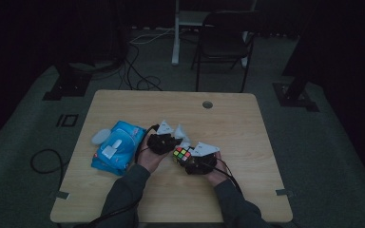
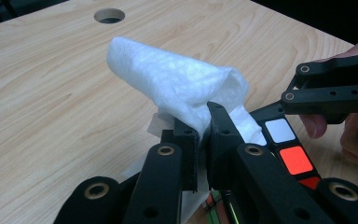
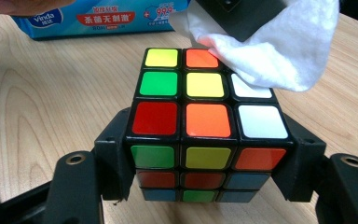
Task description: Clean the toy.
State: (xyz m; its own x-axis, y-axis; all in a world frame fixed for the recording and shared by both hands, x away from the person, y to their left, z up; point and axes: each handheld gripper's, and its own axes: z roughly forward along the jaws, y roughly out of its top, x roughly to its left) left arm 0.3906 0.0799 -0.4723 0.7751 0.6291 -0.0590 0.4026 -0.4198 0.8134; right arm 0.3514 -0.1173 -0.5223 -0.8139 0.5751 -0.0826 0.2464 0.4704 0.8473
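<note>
Forearms come in from the near edge of the worktop (image 1: 123, 102) and converge at its middle, hands cupped around the two tools. The right claw (image 3: 205, 154) is clenched on a Rubik's cube (image 3: 200, 119), jaws pressing its left and right sides, holding it just above the wood. The left claw (image 2: 204, 135) pinches a folded white wet wipe (image 2: 177, 86), angled down so the wipe touches the cube's top far-right corner. A blue wet-wipe pack (image 1: 114, 147) lies left of the hands.
</note>
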